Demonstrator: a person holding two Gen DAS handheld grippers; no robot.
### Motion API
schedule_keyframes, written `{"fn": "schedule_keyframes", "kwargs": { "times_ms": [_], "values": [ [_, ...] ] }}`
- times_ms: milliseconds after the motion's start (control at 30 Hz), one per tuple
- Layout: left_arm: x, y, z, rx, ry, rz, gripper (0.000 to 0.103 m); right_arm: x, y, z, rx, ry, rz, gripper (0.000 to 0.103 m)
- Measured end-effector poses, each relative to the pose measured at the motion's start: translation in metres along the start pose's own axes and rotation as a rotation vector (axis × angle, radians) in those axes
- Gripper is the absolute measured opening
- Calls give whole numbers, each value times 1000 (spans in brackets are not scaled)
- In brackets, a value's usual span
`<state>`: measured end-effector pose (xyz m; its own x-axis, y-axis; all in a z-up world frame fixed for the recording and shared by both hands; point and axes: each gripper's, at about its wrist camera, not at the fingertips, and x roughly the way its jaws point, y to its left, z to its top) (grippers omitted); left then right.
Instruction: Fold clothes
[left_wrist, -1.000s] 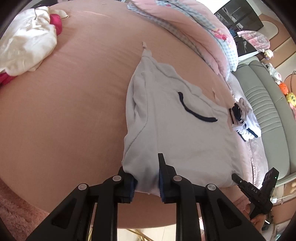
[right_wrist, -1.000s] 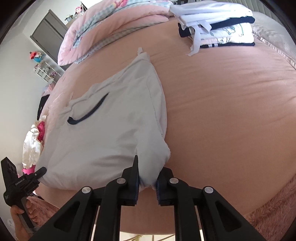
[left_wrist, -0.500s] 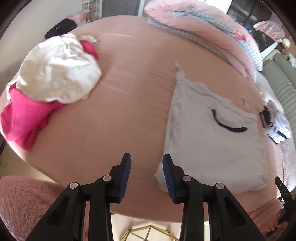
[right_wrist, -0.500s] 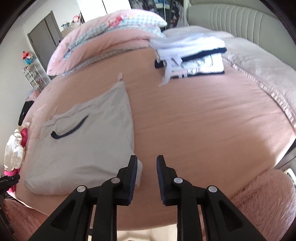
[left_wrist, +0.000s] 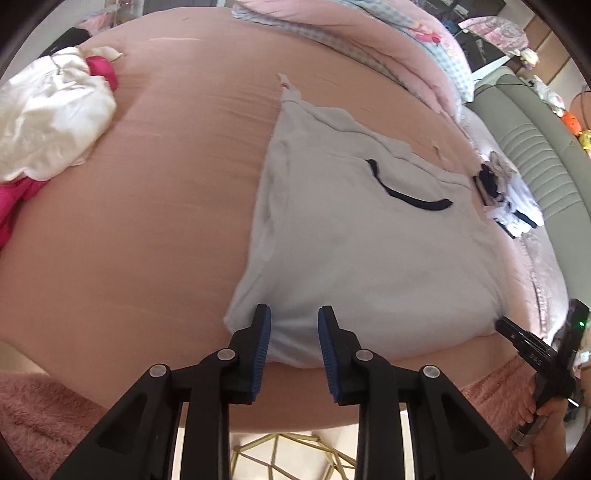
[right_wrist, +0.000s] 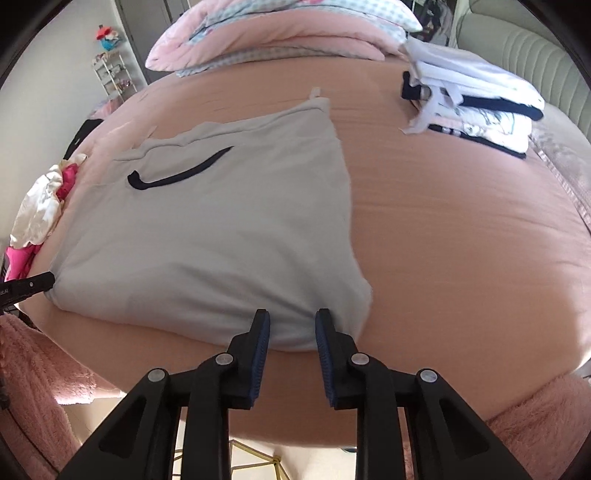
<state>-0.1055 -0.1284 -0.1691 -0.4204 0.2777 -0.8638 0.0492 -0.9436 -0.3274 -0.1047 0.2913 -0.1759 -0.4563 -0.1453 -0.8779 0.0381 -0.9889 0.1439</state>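
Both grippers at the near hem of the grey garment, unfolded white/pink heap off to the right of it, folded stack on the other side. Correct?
One error: the unfolded white and pink heap lies to the left of the grey garment, as the left wrist view shows. The folded stack is the one on the right, clear in the right wrist view. Left gripper and right gripper do sit at the near hem.

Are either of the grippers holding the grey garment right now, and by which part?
Cannot tell. The grey garment has its near hem between both pairs of jaws, left gripper and right gripper, but pad contact isn't clear.
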Motion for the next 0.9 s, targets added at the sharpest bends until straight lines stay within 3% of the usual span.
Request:
{"fn": "schedule_keyframes", "kwargs": {
  "times_ms": [100,233,367,567,767,900],
  "values": [
    [-3,6,16,-43,-19,-57,25,-13,-5,5,42,-9,70,26],
    [5,0,50,-6,-36,-49,26,-18,-5,37,81,-29,117,45],
    [23,0,90,10,-34,-51,32,0,-2,89,53,-21,57,46],
    [64,4,145,17,11,-70,33,48,-10,147,57,27,67,46],
    [105,3,179,50,70,-128,33,93,-29,182,93,87,72,46],
    [117,-3,188,95,45,-129,34,118,-29,195,67,103,82,49]
  ]
}}
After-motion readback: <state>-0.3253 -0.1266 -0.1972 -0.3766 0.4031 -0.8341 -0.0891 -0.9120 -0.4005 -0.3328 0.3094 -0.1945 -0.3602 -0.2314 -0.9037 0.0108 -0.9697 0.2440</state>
